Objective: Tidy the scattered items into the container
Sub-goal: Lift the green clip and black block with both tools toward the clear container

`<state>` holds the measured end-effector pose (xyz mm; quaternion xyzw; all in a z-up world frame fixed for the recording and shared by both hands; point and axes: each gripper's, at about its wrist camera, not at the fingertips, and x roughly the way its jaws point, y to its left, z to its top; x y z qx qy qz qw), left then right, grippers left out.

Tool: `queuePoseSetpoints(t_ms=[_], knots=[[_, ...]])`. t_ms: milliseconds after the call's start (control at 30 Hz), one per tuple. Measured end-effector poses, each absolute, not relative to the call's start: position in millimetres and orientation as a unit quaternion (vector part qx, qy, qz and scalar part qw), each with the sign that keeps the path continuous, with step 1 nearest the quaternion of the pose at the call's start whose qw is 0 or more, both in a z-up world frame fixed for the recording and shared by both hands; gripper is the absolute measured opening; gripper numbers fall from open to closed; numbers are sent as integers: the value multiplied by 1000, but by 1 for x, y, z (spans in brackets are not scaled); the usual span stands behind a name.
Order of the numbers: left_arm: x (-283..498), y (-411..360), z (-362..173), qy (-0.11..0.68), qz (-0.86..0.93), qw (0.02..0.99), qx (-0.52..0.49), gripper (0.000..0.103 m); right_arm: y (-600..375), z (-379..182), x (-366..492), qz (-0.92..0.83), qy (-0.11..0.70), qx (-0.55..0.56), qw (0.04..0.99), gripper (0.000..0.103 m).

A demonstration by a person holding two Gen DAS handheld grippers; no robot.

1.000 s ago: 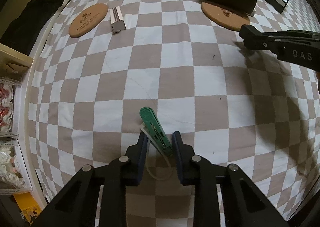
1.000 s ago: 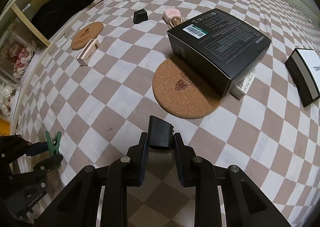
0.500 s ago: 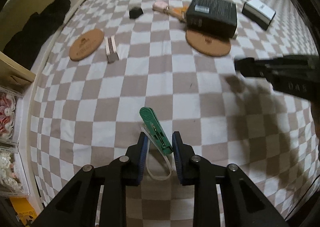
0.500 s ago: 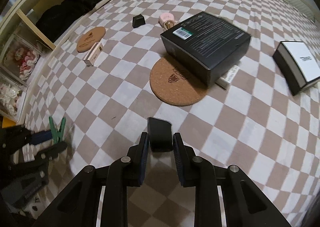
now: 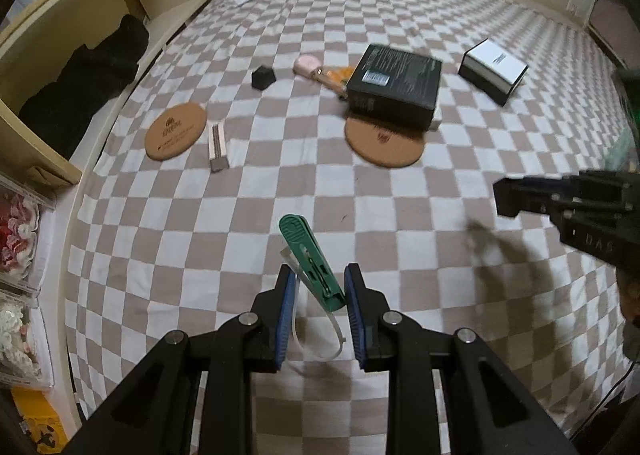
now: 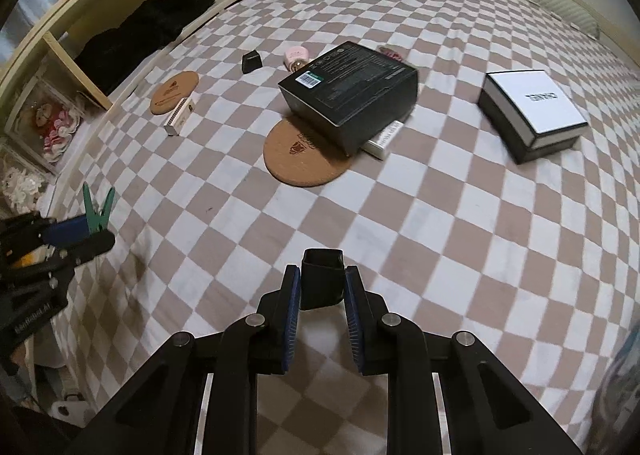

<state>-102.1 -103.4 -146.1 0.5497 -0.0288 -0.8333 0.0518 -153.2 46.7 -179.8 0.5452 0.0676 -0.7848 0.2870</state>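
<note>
My left gripper (image 5: 320, 283) is shut on a green plastic clip (image 5: 308, 255) with a white loop hanging from it, held above the checkered bed cover (image 5: 280, 183). In the right wrist view, that clip (image 6: 96, 211) sticks up from the left gripper (image 6: 80, 235) at the far left. My right gripper (image 6: 322, 287) is shut on a small black hollow block (image 6: 322, 279), also off the cover. The right gripper (image 5: 516, 199) reaches in from the right edge of the left wrist view, the block at its tip.
On the cover lie a black box (image 6: 352, 95) partly on a cork coaster (image 6: 300, 159), a slim white box (image 6: 384, 141), a white-lidded box (image 6: 532, 113), a second coaster (image 5: 176, 131), a slim silver-white box (image 5: 218, 147), a small black piece (image 5: 262, 77) and a pink item (image 5: 306, 65). A wooden shelf (image 5: 100, 27) runs along the left.
Both grippers have risen from the cover with their items, so more of the bed shows. The right gripper has drifted back from the black box and lower in the left view.
</note>
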Motion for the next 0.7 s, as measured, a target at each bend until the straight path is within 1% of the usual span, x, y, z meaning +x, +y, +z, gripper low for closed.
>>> queuePoseSetpoints(t_ms=[233, 700], knots=[[-105, -84, -129, -33, -843, 43, 535, 25, 73, -155, -137, -797, 76, 529, 279, 22], [-113, -33, -82, -31, -870, 5, 492, 25, 139, -99, -126, -831, 64, 495, 245, 22]])
